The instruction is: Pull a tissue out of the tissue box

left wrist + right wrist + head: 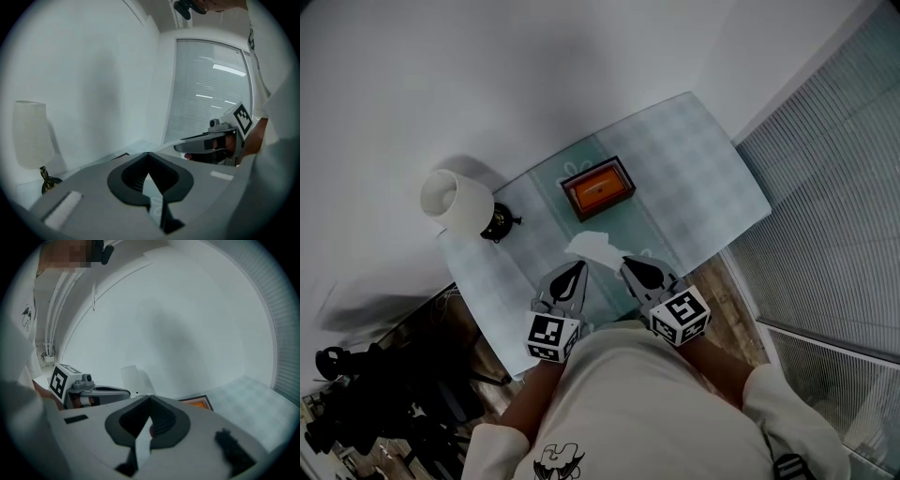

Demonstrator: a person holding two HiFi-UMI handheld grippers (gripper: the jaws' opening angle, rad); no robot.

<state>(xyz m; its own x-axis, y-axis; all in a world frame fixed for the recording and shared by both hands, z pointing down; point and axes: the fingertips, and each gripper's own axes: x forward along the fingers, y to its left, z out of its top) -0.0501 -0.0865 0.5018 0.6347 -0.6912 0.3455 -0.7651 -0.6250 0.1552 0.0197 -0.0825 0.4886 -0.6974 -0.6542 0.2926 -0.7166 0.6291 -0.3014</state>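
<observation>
One tissue box point(598, 188) sits near the middle of the table point(712, 178), and a loose white tissue point(593, 246) lies between it and the near edge. As I judge it, the box looks light, so tugging another sheet without bracing it could drag or lift the box, or tear the sheet. Its top is orange inside a dark rim, and the tissue is crumpled. Over the near edge, the left gripper point(577, 268) and right gripper point(628, 263) both have jaws pressed together, with nothing visibly pinched. A lamp point(453, 201) stands at the left corner.
</observation>
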